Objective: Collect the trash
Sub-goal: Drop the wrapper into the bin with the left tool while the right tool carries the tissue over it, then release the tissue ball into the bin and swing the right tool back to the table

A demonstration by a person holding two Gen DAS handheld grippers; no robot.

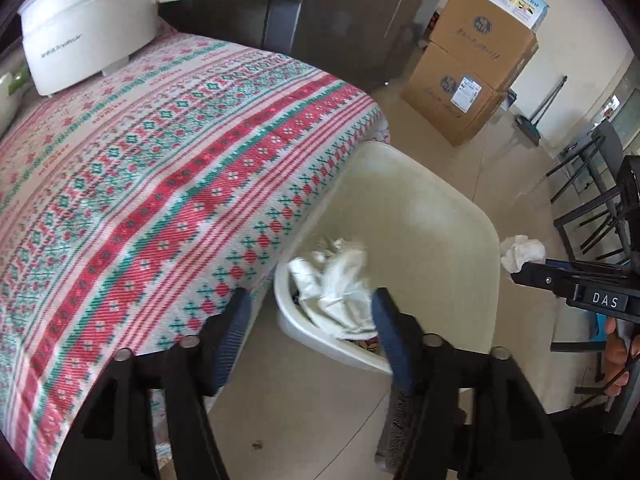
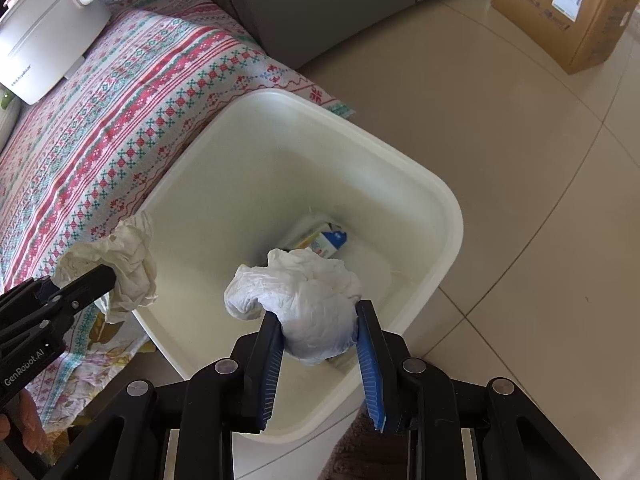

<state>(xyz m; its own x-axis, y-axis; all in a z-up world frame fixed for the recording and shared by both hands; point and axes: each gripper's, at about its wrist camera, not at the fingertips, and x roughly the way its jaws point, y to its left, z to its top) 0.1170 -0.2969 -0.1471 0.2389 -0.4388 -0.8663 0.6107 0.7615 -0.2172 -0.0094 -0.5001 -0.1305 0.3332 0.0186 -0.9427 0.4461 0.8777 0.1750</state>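
Inventory, largest item first.

1. Floor (image 2: 520, 240) — pale glossy tile, running to dark cabinet fronts at 12 o'clock. Stacked cardboard boxes (image 1: 468, 80) stand at 1 o'clock in the left wrist view.
2. Tabletop (image 2: 100, 128) — covered with a red, green and white patterned cloth. A white appliance (image 1: 80, 28) sits at its far end, at 11 o'clock.
3. Bin (image 2: 452, 216) — cream, rectangular and open-topped. It stands on the floor, hard against the tabletop's hanging cloth.
4. Right claw (image 2: 317, 312) — I have it clamped on a white wad (image 2: 304, 296). The mouth of the bin lies dead ahead at 12 o'clock, so this wad hangs inside the rim line. I judge that opening the claw is all the next move needs.
5. Left claw (image 1: 310, 300) — it sits at 9 o'clock from the right one, over the bin's tabletop-side rim. Its jaws stand apart. The crumpled paper (image 1: 336, 288) touches only its right finger, and I cannot tell whether it is still caught there. It is the less centred of the two loads and could catch the rim.
6. Carton (image 2: 324, 240) — blue, white and yellow, lying on its side at the bottom of the bin, with its long axis running 8 to 2 o'clock.
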